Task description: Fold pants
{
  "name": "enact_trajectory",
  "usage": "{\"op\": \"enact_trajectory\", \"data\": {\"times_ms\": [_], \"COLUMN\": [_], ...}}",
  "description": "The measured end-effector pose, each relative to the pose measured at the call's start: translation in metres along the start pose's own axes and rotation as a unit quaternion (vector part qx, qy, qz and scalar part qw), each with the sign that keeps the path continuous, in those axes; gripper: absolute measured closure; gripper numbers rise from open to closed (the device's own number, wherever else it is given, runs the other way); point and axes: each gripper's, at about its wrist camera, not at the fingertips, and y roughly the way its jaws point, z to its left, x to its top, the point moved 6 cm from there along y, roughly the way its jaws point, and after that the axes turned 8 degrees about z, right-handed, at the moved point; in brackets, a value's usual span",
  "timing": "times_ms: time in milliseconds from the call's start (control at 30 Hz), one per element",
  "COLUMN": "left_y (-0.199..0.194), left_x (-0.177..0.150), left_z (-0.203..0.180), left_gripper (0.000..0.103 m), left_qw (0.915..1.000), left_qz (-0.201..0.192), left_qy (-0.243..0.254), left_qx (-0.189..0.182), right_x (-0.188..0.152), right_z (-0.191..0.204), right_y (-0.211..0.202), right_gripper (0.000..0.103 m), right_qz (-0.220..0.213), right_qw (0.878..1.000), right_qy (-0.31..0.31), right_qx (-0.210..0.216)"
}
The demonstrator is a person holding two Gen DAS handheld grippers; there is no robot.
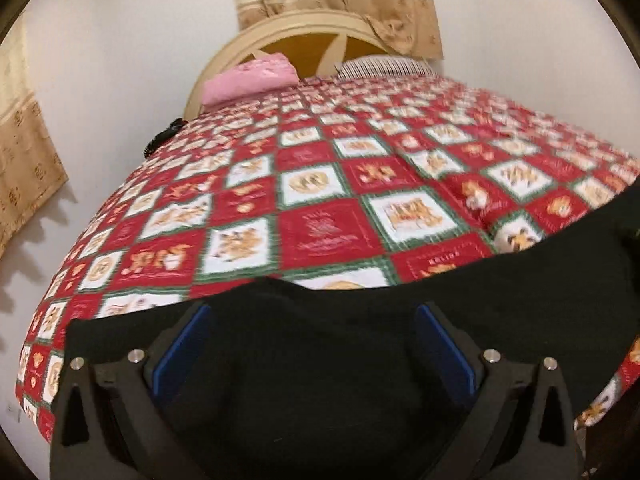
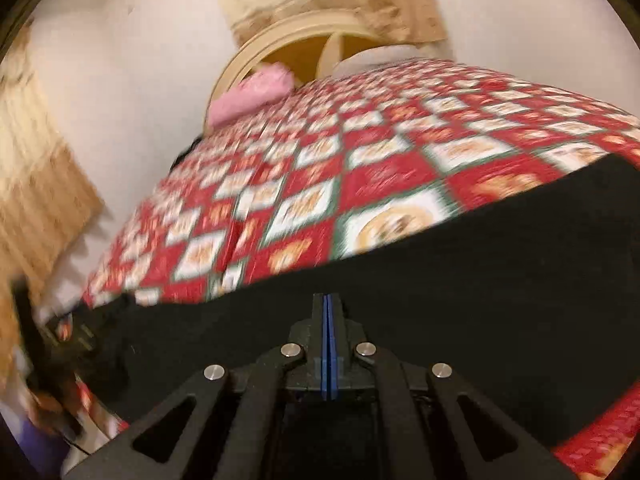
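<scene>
Left wrist view: we are seeing the bed (image 1: 320,184) with black pants (image 1: 480,300) along its near edge, folding apparently barely begun. Left gripper (image 1: 312,344) is gaping over them; right gripper (image 2: 327,320) is pressing shut, possibly pinching cloth.

Bed with a patchwork cover and what rests on it

The bed (image 1: 320,184), under a red, white and green checked cover, carries black pants (image 1: 500,292) across its near edge at 6 o'clock; toward 12 o'clock, by the arched headboard (image 1: 256,42), lie a pink pillow (image 1: 248,80) and a striped pillow (image 1: 384,65).
</scene>
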Motion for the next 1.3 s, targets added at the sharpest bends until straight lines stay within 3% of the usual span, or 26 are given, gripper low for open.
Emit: {"op": "enact_trajectory", "data": {"times_ms": [133, 267, 367, 467, 533, 600, 767, 867, 967, 1000, 1100, 1133, 1300], "left_y": [0.032, 0.038, 0.041, 0.04, 0.036, 0.028, 0.02, 0.023, 0.008, 0.003, -0.003, -0.002, 0.009], "left_x": [-0.006, -0.009, -0.012, -0.01, -0.008, -0.007, -0.007, -0.01, -0.008, -0.006, -0.002, -0.002, -0.007], "left_z": [-0.009, 0.001, 0.001, -0.005, -0.005, -0.001, -0.009, -0.016, -0.016, -0.015, -0.015, -0.017, -0.026], "left_gripper": [0.0, 0.0, 0.0, 0.0, 0.0, 0.0, 0.0, 0.0, 0.0, 0.0, 0.0, 0.0, 0.0], "left_qw": [0.9983, 0.9949, 0.9931, 0.9941, 0.9937, 0.9935, 0.9968, 0.9964, 0.9961, 0.9961, 0.9959, 0.9963, 0.9977], "left_qz": [0.057, 0.074, 0.074, 0.077, 0.085, 0.081, 0.049, 0.062, 0.038, 0.03, 0.019, 0.02, 0.038], "left_qy": [0.002, -0.062, -0.08, -0.069, -0.067, -0.073, -0.06, -0.055, -0.068, -0.072, -0.074, -0.071, -0.054], "left_qx": [0.013, -0.03, -0.044, -0.035, -0.029, -0.031, -0.02, -0.017, -0.041, -0.043, -0.048, -0.044, -0.015], "right_x": [0.012, -0.004, -0.011, 0.004, 0.013, 0.013, -0.008, -0.011, -0.013, -0.014, -0.019, -0.02, -0.019], "right_z": [-0.027, -0.09, -0.126, -0.151, -0.161, -0.163, -0.169, -0.178, -0.187, -0.189, -0.186, -0.182, -0.169], "right_y": [-0.042, -0.063, -0.079, -0.092, -0.115, -0.131, -0.136, -0.14, -0.136, -0.135, -0.126, -0.128, -0.12], "right_gripper": [0.102, 0.102, 0.103, 0.103, 0.1, 0.1, 0.1, 0.099, 0.095, 0.093, 0.053, 0.047, 0.046], "right_qz": [-0.034, -0.012, -0.04, -0.058, -0.093, -0.119, -0.113, -0.132, -0.123, -0.126, -0.12, -0.126, -0.109], "right_qw": [0.998, 0.991, 0.984, 0.985, 0.979, 0.978, 0.978, 0.977, 0.976, 0.976, 0.978, 0.978, 0.98], "right_qy": [-0.018, 0.011, -0.014, 0.026, 0.054, 0.077, 0.088, 0.129, 0.155, 0.158, 0.161, 0.157, 0.142], "right_qx": [-0.057, -0.129, -0.171, -0.163, -0.176, -0.154, -0.154, -0.109, -0.085, -0.083, -0.052, -0.05, -0.092]}}
